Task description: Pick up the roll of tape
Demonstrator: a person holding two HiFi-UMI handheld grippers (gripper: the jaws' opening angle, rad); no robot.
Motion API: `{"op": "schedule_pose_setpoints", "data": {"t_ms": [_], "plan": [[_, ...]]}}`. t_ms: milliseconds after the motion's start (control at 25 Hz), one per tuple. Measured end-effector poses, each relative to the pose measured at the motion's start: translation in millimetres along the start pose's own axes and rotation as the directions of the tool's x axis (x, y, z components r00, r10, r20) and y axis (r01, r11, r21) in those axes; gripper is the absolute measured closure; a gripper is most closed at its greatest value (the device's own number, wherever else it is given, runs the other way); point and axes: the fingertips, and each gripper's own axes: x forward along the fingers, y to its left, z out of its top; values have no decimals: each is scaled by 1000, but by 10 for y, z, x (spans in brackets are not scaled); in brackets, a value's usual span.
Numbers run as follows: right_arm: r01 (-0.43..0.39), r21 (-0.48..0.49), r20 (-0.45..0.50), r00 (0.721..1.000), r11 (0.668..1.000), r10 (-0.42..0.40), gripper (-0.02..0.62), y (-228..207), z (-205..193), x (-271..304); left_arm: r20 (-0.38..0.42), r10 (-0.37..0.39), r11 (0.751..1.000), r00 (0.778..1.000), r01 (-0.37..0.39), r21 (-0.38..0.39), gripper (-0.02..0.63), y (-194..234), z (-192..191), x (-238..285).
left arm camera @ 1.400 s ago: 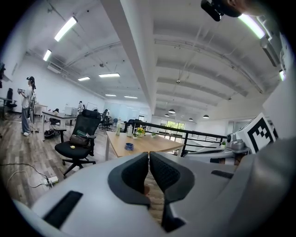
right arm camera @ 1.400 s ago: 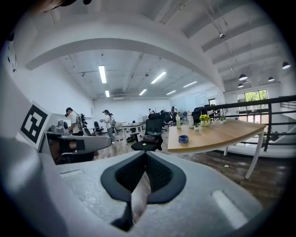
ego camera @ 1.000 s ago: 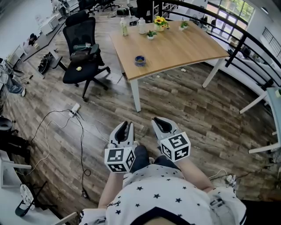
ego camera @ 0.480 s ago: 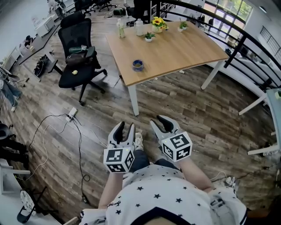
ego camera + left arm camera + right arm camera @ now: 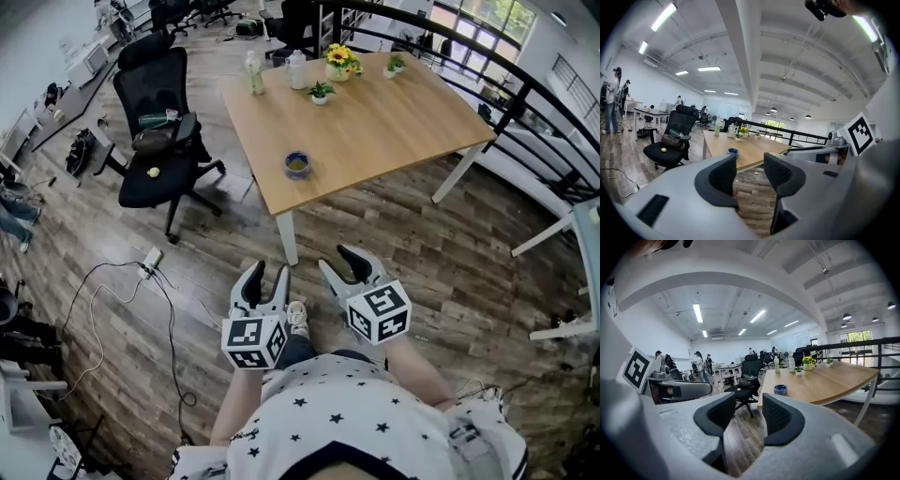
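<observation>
**Both tools opened; tape still out of reach**

- Left tool (image 5: 266, 274): jaws have just been opening and now stand wide apart. Only floor shows in the gap.
- Right tool (image 5: 337, 260): likewise just opened, jaws apart, nothing between them.
- Roll of tape (image 5: 297, 165): blue, lying flat on the wooden counter (image 5: 394, 112) close to its near corner. It is ahead of both tools, well apart from each, roughly on the line between them.
- Change noted: the counter and the roll sit nearer the tools than a second ago. The tools are carried side by side, pointing forward.
- Bearing on the task: judged an approach stage, with the tools readied and no contact made. Either tool could take the roll once it reaches the counter.
- Also present: office chair (image 5: 155, 150), off to the left tool's outer side. Potted plants (image 5: 340, 58) stand beyond the roll, clear of the approach.
</observation>
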Motion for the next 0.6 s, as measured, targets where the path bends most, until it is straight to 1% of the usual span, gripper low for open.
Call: {"op": "schedule_pose_setpoints", "data": {"t_ms": [320,600], "plan": [[15,1,-4,1000,1000,-15,430,-322,350,664,-4,-6,1000,1000,6,-1,430,420,324,581],[21,3,-8,1000,1000,-21,428,-520,550,1171,-5,-6,1000,1000,6,-2,430,765,530,997]]}}
